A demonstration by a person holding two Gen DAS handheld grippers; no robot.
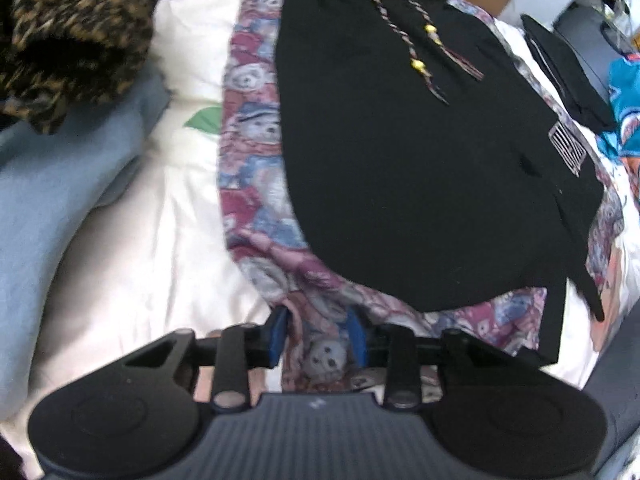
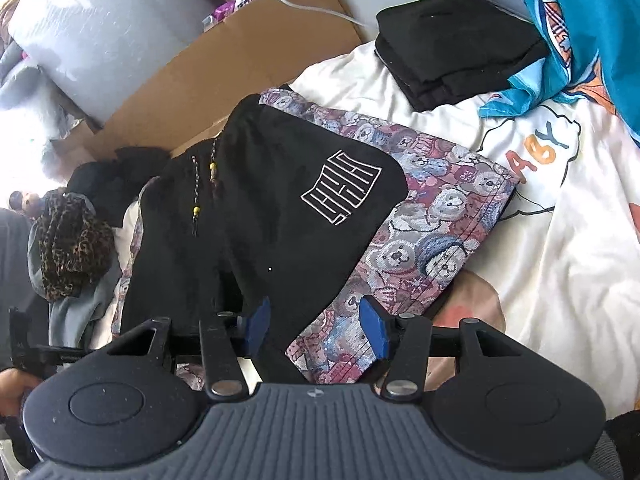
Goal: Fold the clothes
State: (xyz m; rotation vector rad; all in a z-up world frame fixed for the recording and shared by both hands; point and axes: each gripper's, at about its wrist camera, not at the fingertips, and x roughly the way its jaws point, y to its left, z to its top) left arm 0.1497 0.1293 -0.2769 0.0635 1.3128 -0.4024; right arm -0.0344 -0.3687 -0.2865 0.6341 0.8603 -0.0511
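Cardboard box (image 2: 240,60) of small packets behind black shorts (image 2: 260,220).

black shorts (image 1: 400,168), flat on bear-print garment (image 1: 256,184)

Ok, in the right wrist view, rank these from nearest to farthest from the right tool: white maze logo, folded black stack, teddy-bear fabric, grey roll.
1. Teddy-bear fabric: between the right tool tips.
2. White maze logo: just ahead, on the black garment.
3. Folded black stack, upper right, and grey roll, upper left: too close to call.
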